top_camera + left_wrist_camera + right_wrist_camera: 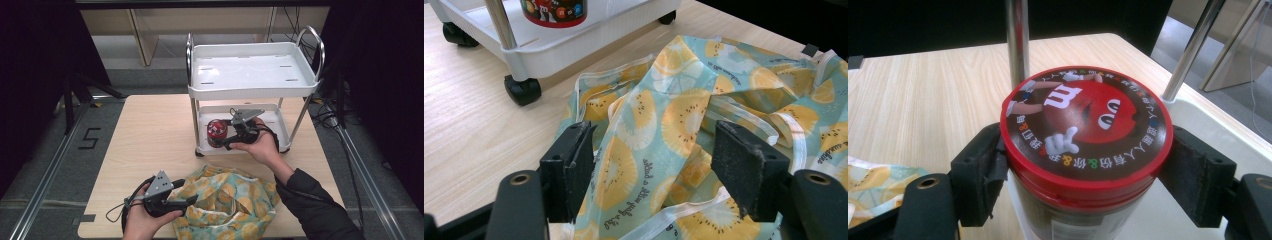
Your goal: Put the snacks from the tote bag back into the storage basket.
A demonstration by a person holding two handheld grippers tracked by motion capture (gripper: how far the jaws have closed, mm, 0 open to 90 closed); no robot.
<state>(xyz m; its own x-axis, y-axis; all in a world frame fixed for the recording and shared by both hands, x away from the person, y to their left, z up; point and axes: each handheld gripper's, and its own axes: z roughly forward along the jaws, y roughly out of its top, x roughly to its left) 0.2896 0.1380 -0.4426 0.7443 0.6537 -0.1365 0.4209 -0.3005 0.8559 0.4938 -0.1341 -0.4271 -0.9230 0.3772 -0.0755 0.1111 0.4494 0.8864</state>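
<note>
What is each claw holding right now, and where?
Right claw grips the red-lidded jar by its sides, just under the lid. Left claw stands open around the fruit-print cloth, holding nothing.

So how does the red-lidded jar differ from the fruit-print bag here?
The jar is rigid and stands upright on the cart's lower shelf; the bag is soft cloth, crumpled on the table. The right claw clamps the jar; the left claw stands open around the bag's folds.
</note>
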